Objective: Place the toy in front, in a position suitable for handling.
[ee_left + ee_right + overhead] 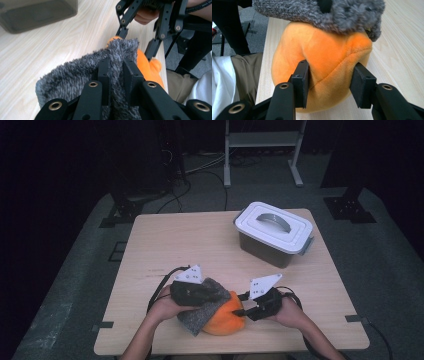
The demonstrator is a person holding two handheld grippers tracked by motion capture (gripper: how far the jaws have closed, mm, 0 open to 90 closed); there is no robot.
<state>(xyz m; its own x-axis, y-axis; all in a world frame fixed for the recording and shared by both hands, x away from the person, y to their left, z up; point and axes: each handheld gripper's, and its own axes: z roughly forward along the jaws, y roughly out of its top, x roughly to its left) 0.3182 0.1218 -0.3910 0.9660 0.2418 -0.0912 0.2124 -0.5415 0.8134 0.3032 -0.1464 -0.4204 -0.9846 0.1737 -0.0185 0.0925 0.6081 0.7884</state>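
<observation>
An orange plush (226,321) lies near the table's front edge, with a grey fuzzy cloth (199,317) draped over its top and left side. My left gripper (220,296) comes in from the left and is shut on a fold of the grey cloth (75,72); its pads (103,71) pinch the fuzz tightly. My right gripper (240,304) comes in from the right. In the right gripper view its jaws (332,75) straddle the lower part of the orange plush (329,50), and both pads dent it. The cloth (312,10) hangs above them.
A dark storage box with a white handled lid (274,232) stands at the table's back right. The wooden table (190,240) is bare between the box and the plush. A white metal frame (262,140) stands on the floor behind.
</observation>
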